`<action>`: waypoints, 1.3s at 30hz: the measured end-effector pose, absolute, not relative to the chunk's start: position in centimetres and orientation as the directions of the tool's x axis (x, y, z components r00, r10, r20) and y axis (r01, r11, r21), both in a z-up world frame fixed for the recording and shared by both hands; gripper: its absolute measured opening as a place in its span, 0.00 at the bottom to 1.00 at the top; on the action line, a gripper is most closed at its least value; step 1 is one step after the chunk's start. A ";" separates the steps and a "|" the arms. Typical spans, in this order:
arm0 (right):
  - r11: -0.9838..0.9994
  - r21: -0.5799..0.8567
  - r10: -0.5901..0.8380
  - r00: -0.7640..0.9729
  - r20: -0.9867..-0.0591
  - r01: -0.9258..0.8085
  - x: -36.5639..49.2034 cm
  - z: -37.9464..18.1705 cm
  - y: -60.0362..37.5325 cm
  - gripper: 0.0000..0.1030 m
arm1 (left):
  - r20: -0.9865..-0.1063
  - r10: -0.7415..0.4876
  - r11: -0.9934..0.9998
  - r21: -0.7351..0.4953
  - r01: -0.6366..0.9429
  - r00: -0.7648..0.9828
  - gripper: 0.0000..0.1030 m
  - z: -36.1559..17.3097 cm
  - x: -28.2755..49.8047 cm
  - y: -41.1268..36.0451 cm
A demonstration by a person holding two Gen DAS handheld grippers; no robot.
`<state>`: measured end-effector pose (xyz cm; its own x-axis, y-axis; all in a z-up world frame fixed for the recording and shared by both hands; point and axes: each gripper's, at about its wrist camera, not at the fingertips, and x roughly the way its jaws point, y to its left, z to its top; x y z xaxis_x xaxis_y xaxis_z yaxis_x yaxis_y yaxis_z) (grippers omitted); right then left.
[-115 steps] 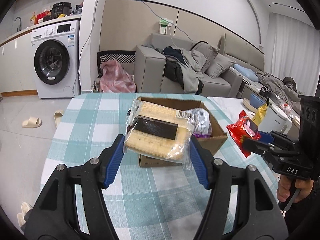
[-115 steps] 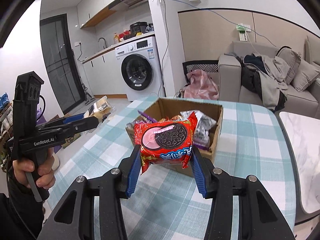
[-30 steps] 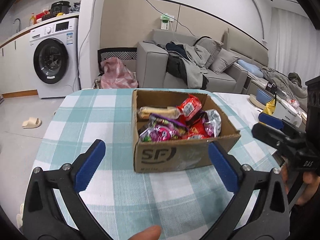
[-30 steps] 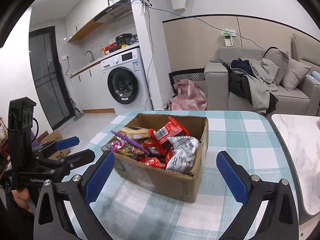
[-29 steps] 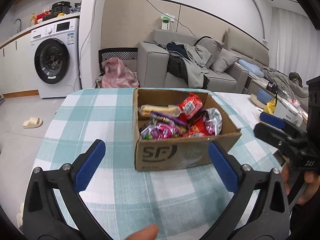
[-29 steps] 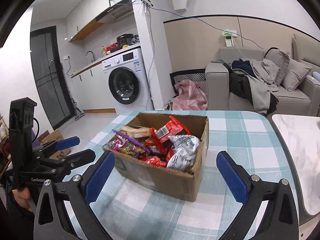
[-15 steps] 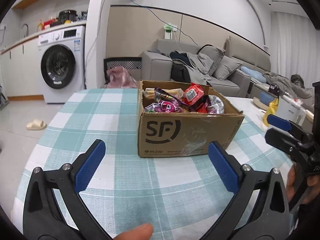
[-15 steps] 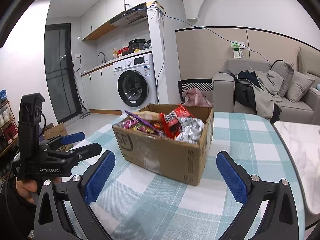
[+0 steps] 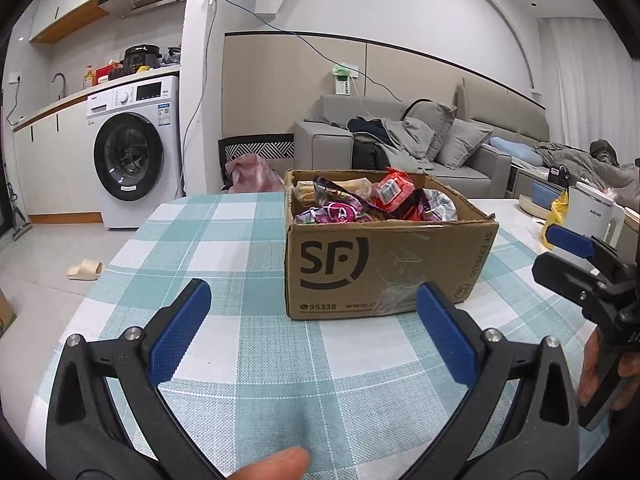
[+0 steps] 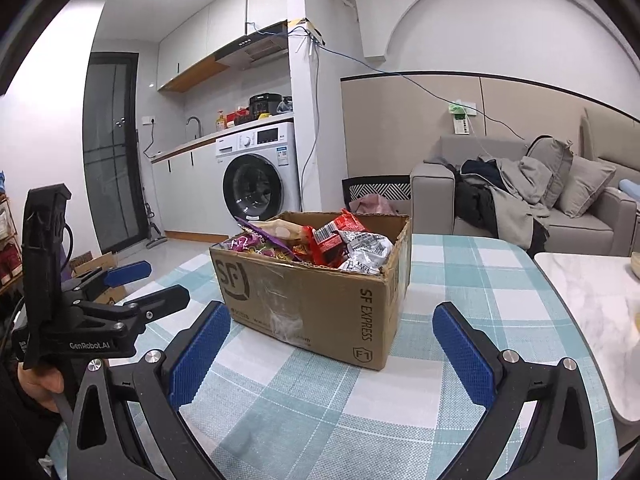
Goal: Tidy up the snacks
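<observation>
Both tongs (image 9: 312, 312) (image 10: 332, 332) gape empty before the snack-filled cardboard box (image 9: 384, 268).

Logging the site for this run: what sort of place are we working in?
Most likely a small home flat: a washing machine under a kitchen counter, a grey sofa strewn with clothes, and a checked-cloth table.

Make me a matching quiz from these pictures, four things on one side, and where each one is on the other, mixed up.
Things:
1. cardboard box
2. snack packets
3. washing machine
4. grey cushions

Places:
A. on the sofa
B. on the checked tablecloth
C. under the kitchen counter
D. inside the box

Pairs: 1-B, 2-D, 3-C, 4-A
</observation>
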<state>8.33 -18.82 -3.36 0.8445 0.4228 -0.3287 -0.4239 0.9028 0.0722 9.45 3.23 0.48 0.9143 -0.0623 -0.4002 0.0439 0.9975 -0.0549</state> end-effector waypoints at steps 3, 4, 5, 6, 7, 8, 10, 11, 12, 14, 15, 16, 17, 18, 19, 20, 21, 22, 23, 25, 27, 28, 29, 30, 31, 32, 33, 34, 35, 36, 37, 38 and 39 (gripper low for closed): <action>0.903 0.065 0.420 0.845 -0.331 -0.424 8.4 -3.4 -18.7 1.00 | -0.395 -0.062 0.998 -0.056 0.044 0.916 0.99 0.5 9.4 3.2; 0.905 0.061 0.417 0.846 -0.332 -0.422 8.4 -3.4 -18.6 1.00 | -0.396 -0.060 0.998 -0.055 0.042 0.916 0.99 0.5 9.4 3.2; 0.905 0.054 0.416 0.847 -0.332 -0.423 8.4 -3.4 -18.5 1.00 | -0.396 -0.062 0.997 -0.057 0.043 0.916 0.99 0.5 9.3 3.3; 0.904 0.049 0.416 0.847 -0.330 -0.424 8.3 -3.4 -18.4 1.00 | -0.395 -0.064 0.997 -0.059 0.045 0.917 0.99 0.5 9.3 3.3; 0.903 0.041 0.416 0.849 -0.326 -0.427 8.2 -3.4 -18.3 1.00 | -0.394 -0.065 0.997 -0.061 0.044 0.917 0.99 0.5 9.3 3.3; 0.902 0.034 0.419 0.850 -0.320 -0.431 8.0 -3.4 -18.2 1.00 | -0.394 -0.065 0.997 -0.066 0.042 0.917 0.99 0.5 9.3 3.4; 0.899 0.022 0.421 0.852 -0.312 -0.437 7.8 -3.4 -18.0 1.00 | -0.396 -0.065 0.997 -0.072 0.040 0.916 0.99 0.5 9.3 3.6; 0.898 0.016 0.422 0.852 -0.309 -0.439 7.7 -3.5 -17.9 1.00 | -0.396 -0.066 0.996 -0.076 0.039 0.916 0.99 0.5 9.3 3.6; 0.898 0.012 0.421 0.853 -0.308 -0.439 7.7 -3.5 -17.9 1.00 | -0.395 -0.064 0.996 -0.078 0.037 0.916 0.99 0.6 9.2 3.8; 0.898 0.009 0.420 0.854 -0.307 -0.439 7.7 -3.5 -17.8 1.00 | -0.392 -0.064 0.996 -0.078 0.036 0.918 0.99 0.6 9.1 3.8; 0.898 0.010 0.421 0.853 -0.307 -0.439 7.6 -3.5 -17.8 1.00 | -0.392 -0.064 0.996 -0.077 0.036 0.918 0.99 0.6 9.1 3.7; 0.898 0.011 0.422 0.853 -0.308 -0.440 7.6 -3.5 -17.8 1.00 | -0.393 -0.063 0.996 -0.077 0.036 0.918 0.99 0.6 9.1 3.8; 0.898 0.011 0.421 0.853 -0.308 -0.439 7.6 -3.5 -17.8 1.00 | -0.393 -0.063 0.996 -0.077 0.035 0.917 0.99 0.6 9.1 3.8; 0.898 0.011 0.422 0.853 -0.307 -0.440 7.6 -3.5 -17.8 1.00 | -0.393 -0.063 0.996 -0.078 0.035 0.917 0.99 0.6 9.1 3.8; 0.898 0.010 0.422 0.853 -0.308 -0.440 7.6 -3.5 -17.8 1.00 | -0.392 -0.064 0.996 -0.079 0.035 0.918 0.99 0.5 9.1 3.8; 0.898 0.010 0.421 0.853 -0.307 -0.440 7.6 -3.5 -17.7 1.00 | -0.393 -0.063 0.996 -0.079 0.035 0.917 0.99 0.6 9.1 3.8; 0.898 0.009 0.421 0.853 -0.307 -0.440 7.6 -3.5 -17.8 1.00 | -0.393 -0.063 0.996 -0.078 0.034 0.918 0.99 0.6 9.1 3.8; 0.898 0.009 0.421 0.853 -0.308 -0.440 7.6 -3.5 -17.8 1.00 | -0.393 -0.063 0.996 -0.080 0.035 0.917 0.99 0.5 9.1 3.8; 0.898 0.009 0.421 0.854 -0.307 -0.440 7.6 -3.5 -17.8 1.00 | -0.393 -0.062 0.996 -0.079 0.034 0.917 0.99 0.6 9.1 3.8; 0.898 0.010 0.421 0.853 -0.308 -0.440 7.6 -3.5 -17.8 1.00 | -0.393 -0.063 0.996 -0.080 0.034 0.917 0.99 0.6 9.1 3.8; 0.898 0.010 0.421 0.853 -0.307 -0.440 7.6 -3.5 -17.8 1.00 | -0.393 -0.063 0.996 -0.078 0.035 0.918 0.99 0.6 9.1 3.8; 0.898 0.011 0.421 0.853 -0.308 -0.440 7.6 -3.5 -17.8 1.00 | -0.394 -0.063 0.996 -0.079 0.035 0.917 0.99 0.6 9.1 3.8; 0.898 0.011 0.421 0.853 -0.307 -0.440 7.6 -3.5 -17.8 1.00 | -0.394 -0.063 0.996 -0.078 0.035 0.917 0.99 0.6 9.1 3.8; 0.898 0.010 0.421 0.853 -0.307 -0.440 7.6 -3.5 -17.8 1.00 | -0.395 -0.063 0.996 -0.079 0.035 0.917 0.99 0.6 9.1 3.9; 0.898 0.010 0.421 0.853 -0.308 -0.440 7.6 -3.5 -17.8 1.00 | -0.396 -0.064 0.996 -0.080 0.035 0.916 0.99 0.5 9.1 3.9; 0.898 0.010 0.421 0.853 -0.308 -0.440 7.6 -3.6 -17.8 1.00 | -0.396 -0.064 0.996 -0.080 0.035 0.916 0.99 0.5 9.1 3.8; 0.898 0.010 0.421 0.853 -0.307 -0.440 7.6 -3.5 -17.8 1.00 | -0.398 -0.064 0.996 -0.081 0.034 0.915 0.99 0.5 9.1 3.8; 0.898 0.010 0.421 0.853 -0.308 -0.440 7.6 -3.5 -17.8 1.00 | -0.398 -0.065 0.996 -0.082 0.035 0.915 0.99 0.5 9.1 3.8; 0.898 0.011 0.422 0.853 -0.308 -0.440 7.6 -3.6 -17.8 1.00 | -0.400 -0.065 0.996 -0.083 0.034 0.914 0.99 0.5 9.1 3.9; 0.898 0.012 0.422 0.853 -0.307 -0.440 7.6 -3.6 -17.8 1.00 | -0.401 -0.064 0.996 -0.085 0.033 0.914 0.99 0.4 9.2 3.9; 0.898 0.011 0.421 0.853 -0.307 -0.440 7.6 -3.5 -17.8 1.00 | -0.402 -0.066 0.996 -0.087 0.033 0.913 0.99 0.4 9.1 3.9; 0.898 0.011 0.422 0.853 -0.307 -0.440 7.6 -3.5 -17.8 1.00 | -0.403 -0.066 0.996 -0.088 0.034 0.913 0.99 0.3 9.2 3.9; 0.898 0.011 0.422 0.853 -0.307 -0.440 7.6 -3.6 -17.8 1.00 | -0.404 -0.065 0.996 -0.087 0.033 0.912 0.99 0.3 9.3 4.0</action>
<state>7.63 -17.77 -3.57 0.8531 0.4217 -0.3073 -0.4399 0.8980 0.0112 9.27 3.95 0.31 0.9125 -0.0654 -0.4038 0.0329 0.9957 -0.0867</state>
